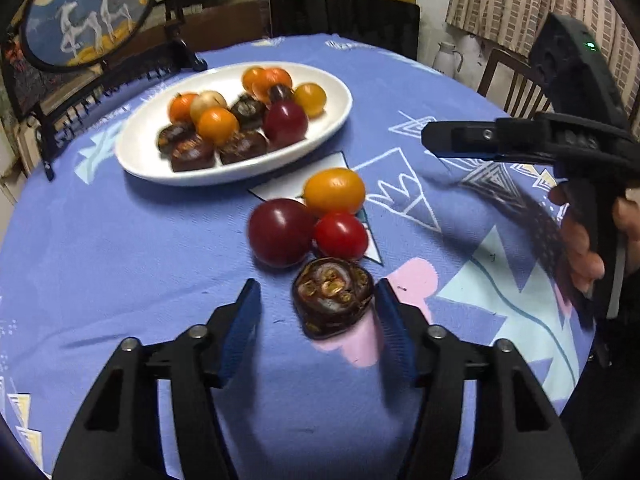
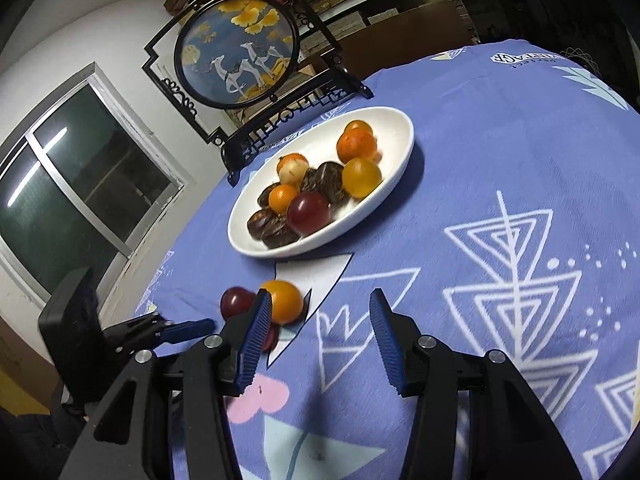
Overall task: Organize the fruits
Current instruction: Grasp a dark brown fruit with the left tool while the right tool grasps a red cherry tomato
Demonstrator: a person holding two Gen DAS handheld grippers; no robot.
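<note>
1. Left gripper: jaws parted, dark dried fruit between them, off-centre by one pad, evidently lined up for pickup.
2. Right gripper: jaws parted, empty; orange fruit beside one finger.
3. Beyond: white plate, already loaded with sorted fruit.

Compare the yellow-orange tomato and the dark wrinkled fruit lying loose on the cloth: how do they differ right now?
The yellow-orange tomato is smooth, glossy and oval; the dark wrinkled fruit is brown, lumpy and squat. The tomato lies nearer the white plate, clear of both grippers; the dark fruit sits between the fingers of the left gripper, close by the right-hand finger, not gripped. The tomato touches a red tomato; the dark fruit sits just below that cluster. Both are off the plate.
</note>
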